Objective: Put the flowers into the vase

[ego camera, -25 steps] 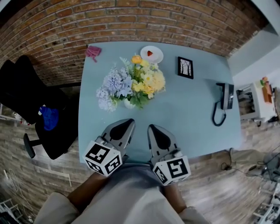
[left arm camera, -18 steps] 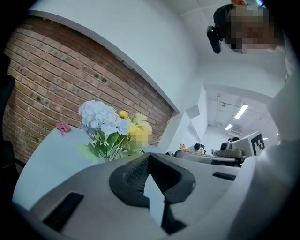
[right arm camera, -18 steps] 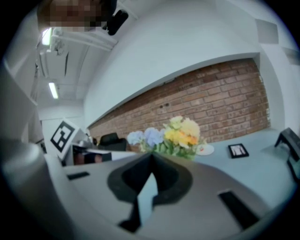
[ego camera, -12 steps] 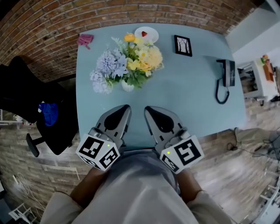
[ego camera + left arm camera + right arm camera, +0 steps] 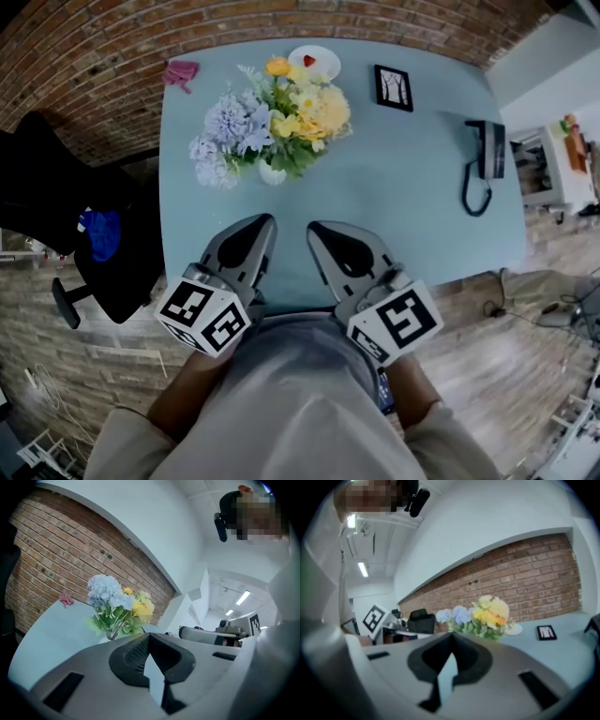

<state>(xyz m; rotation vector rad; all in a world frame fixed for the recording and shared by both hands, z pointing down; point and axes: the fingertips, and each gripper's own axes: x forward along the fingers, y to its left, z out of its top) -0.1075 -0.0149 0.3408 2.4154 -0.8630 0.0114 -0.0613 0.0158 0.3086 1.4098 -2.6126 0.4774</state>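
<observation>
The flowers (image 5: pixel 272 117) already stand in the vase (image 5: pixel 273 172); the left claw (image 5: pixel 261 223) and the right claw (image 5: pixel 316 230) are both clenched on nothing, well apart from the vase on its near side; I judge that a careless push forward could tip this top-heavy vase over on the counter (image 5: pixel 403 206).

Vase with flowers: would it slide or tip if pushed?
Likely top-heavy: the small white vase carries flowers spreading far wider than its base. A low push may slide it on the smooth table; a high one could tip it.
</observation>
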